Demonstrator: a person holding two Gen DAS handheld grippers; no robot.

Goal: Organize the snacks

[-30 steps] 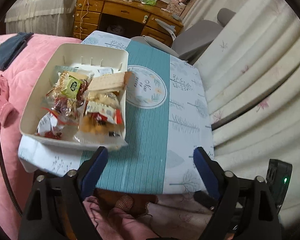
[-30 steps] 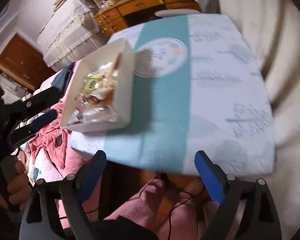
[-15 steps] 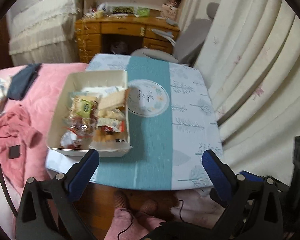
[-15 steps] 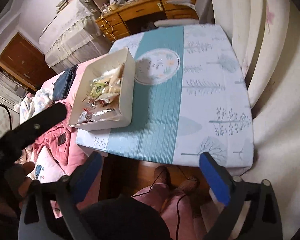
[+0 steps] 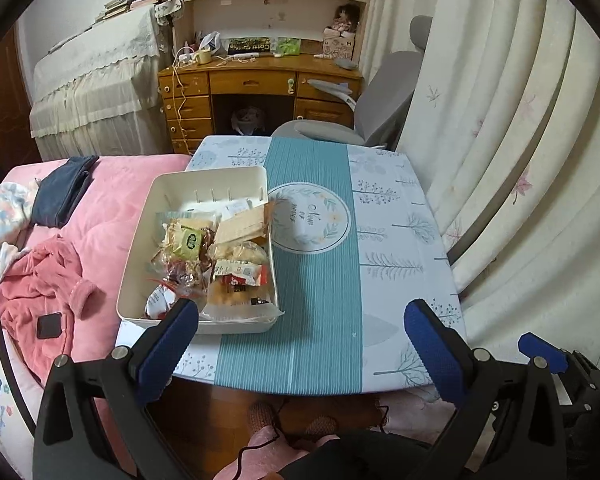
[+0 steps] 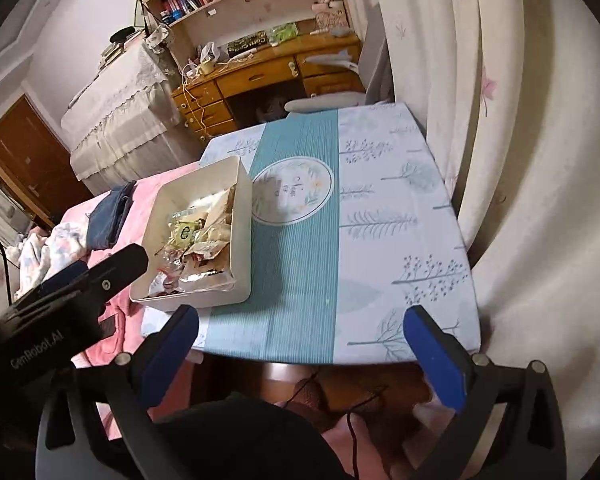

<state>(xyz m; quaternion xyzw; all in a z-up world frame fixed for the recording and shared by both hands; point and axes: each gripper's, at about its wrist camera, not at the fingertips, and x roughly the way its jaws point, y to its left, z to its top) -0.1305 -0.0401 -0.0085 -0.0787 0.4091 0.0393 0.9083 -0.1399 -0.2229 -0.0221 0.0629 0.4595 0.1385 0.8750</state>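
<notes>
Nearest, the left gripper [image 5: 300, 344] and the right gripper [image 6: 300, 344] hang above the table's near edge, blue-padded jaws spread wide with nothing between them. Beyond, on the teal-and-white patterned table [image 5: 320, 288], a cream rectangular plastic bin [image 5: 140, 256] holds the wrapped snacks [image 5: 216, 256], beside a pink bed [image 5: 112, 200].
</notes>
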